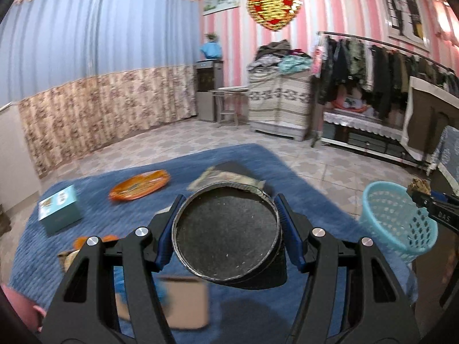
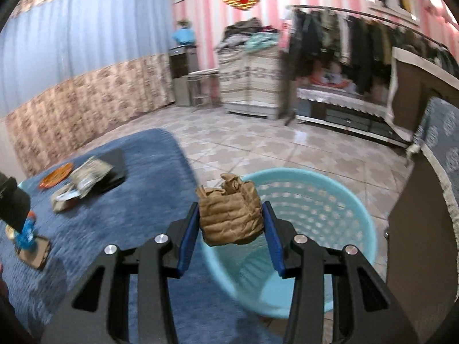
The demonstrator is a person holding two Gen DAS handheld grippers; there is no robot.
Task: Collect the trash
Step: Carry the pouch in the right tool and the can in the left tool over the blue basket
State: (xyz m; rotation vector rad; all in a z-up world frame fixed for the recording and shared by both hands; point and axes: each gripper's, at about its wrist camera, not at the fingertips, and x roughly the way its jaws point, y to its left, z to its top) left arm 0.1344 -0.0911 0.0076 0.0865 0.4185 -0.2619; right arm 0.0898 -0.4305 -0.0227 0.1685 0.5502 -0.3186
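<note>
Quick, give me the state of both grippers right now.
Left gripper: shut on the round black container.
Right gripper: shut on the crumpled brown paper bag, at the blue basket.

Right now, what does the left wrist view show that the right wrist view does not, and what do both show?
Only the left wrist view shows the left gripper shut on a black round can, and a light blue box on the blue rug.

Only the right wrist view shows the right gripper shut on a crumpled brown paper bag over the basket's inside.

Both show the blue basket, the orange plate and the rug.
</note>
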